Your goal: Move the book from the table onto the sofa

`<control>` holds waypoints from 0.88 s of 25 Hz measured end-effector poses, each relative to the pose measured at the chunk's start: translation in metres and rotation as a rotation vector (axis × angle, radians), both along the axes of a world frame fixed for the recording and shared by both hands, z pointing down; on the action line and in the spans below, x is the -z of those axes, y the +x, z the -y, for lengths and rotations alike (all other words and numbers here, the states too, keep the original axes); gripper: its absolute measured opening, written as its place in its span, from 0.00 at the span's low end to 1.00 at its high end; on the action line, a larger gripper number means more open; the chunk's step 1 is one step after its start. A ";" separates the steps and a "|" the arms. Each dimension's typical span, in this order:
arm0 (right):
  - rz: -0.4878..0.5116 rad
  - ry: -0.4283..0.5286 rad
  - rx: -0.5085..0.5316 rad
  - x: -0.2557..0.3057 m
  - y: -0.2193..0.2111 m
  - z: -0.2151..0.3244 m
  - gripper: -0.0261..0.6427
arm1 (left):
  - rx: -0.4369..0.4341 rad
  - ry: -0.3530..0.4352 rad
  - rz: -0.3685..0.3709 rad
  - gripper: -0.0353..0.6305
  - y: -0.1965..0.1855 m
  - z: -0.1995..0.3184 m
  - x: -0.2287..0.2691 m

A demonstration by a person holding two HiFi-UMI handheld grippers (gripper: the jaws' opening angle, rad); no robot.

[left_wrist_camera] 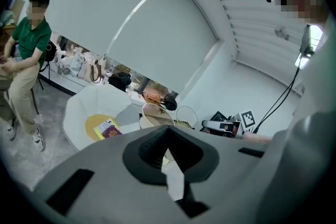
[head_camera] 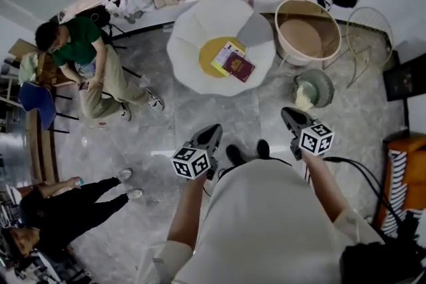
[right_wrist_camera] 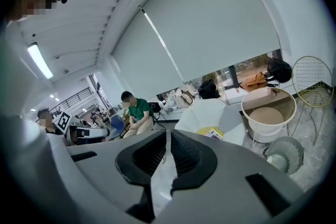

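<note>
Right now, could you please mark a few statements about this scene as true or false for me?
1. The left gripper and the right gripper are both shut and empty. True.
2. The dark red book lies on the floor. False: it lies on the yellow cushion of the white seat.
3. A person in a green shirt is sitting down. True.
4. The left gripper touches the dark red book. False: it is well apart from it, close to the body of the person holding it.

Seated person in green shirt (head_camera: 76, 48), round cream tub (head_camera: 307, 36), wire basket (head_camera: 369, 33)
</note>
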State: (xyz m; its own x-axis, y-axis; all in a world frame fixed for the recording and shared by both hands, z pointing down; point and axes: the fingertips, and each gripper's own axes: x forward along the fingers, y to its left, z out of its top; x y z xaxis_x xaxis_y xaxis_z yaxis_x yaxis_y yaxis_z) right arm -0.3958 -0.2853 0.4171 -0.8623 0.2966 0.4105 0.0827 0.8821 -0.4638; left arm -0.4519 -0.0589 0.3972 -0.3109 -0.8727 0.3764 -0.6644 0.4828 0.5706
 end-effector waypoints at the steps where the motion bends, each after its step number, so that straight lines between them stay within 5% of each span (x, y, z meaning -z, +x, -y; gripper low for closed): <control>1: 0.002 -0.001 0.000 0.001 0.002 0.001 0.11 | 0.005 -0.012 0.011 0.06 0.002 0.002 0.000; 22: 0.066 0.038 0.073 0.029 -0.007 0.020 0.11 | 0.022 -0.057 0.093 0.06 0.002 0.027 0.021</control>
State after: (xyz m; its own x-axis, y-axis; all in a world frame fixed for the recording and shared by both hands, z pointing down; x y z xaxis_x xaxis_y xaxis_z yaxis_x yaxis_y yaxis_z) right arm -0.4028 -0.3054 0.3881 -0.8643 0.3454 0.3656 0.1770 0.8893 -0.4218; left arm -0.4499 -0.0863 0.3758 -0.3654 -0.8433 0.3941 -0.7020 0.5277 0.4783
